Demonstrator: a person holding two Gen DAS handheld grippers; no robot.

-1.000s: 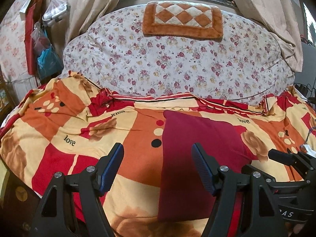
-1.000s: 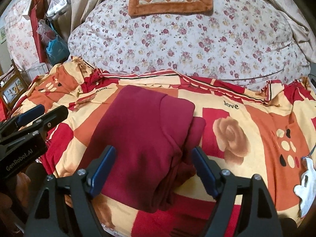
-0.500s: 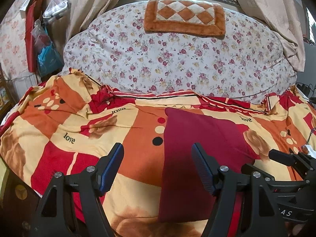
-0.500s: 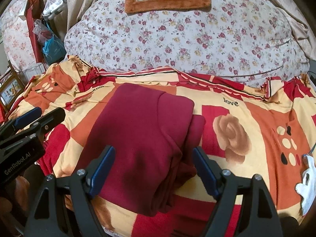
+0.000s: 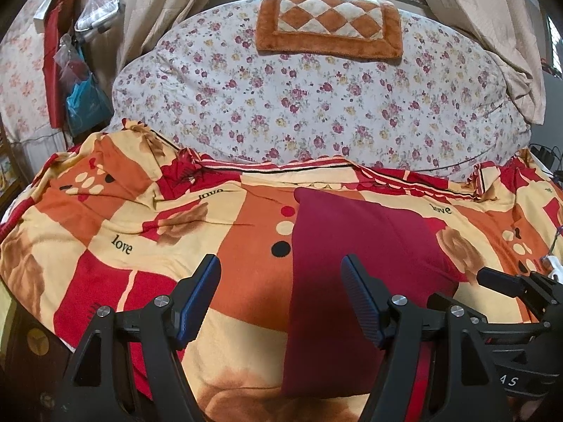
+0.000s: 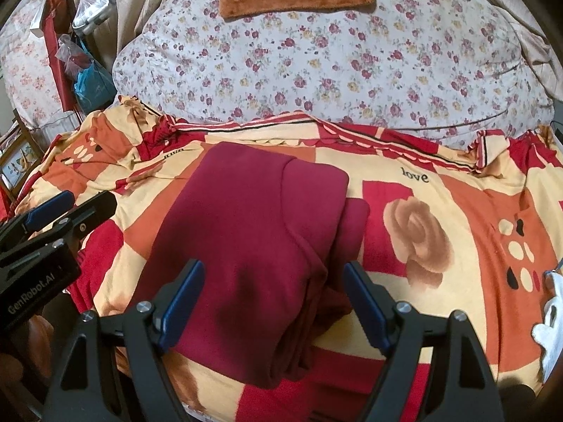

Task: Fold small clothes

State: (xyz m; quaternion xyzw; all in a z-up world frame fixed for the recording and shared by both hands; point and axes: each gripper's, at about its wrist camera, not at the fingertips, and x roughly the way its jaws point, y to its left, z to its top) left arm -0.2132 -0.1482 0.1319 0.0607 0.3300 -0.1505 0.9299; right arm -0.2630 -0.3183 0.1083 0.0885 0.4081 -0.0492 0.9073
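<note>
A dark red garment (image 6: 253, 246) lies folded into a long rectangle on the orange, red and cream blanket (image 6: 457, 239), with a second folded layer showing along its right edge. In the left wrist view the same dark red garment (image 5: 352, 267) lies to the right of centre. My left gripper (image 5: 281, 277) hovers open above the garment's left edge, nothing between its fingers. My right gripper (image 6: 271, 281) is open above the near end of the garment, its pads apart from the cloth. Each gripper shows at the side of the other's view: right gripper (image 5: 513, 292), left gripper (image 6: 59, 211).
A big floral quilt (image 5: 316, 105) is heaped behind the blanket, with an orange checkered mat (image 5: 327, 24) on top. Bags (image 5: 84, 98) hang at the left by the curtains. A white object (image 6: 549, 323) lies at the blanket's right edge.
</note>
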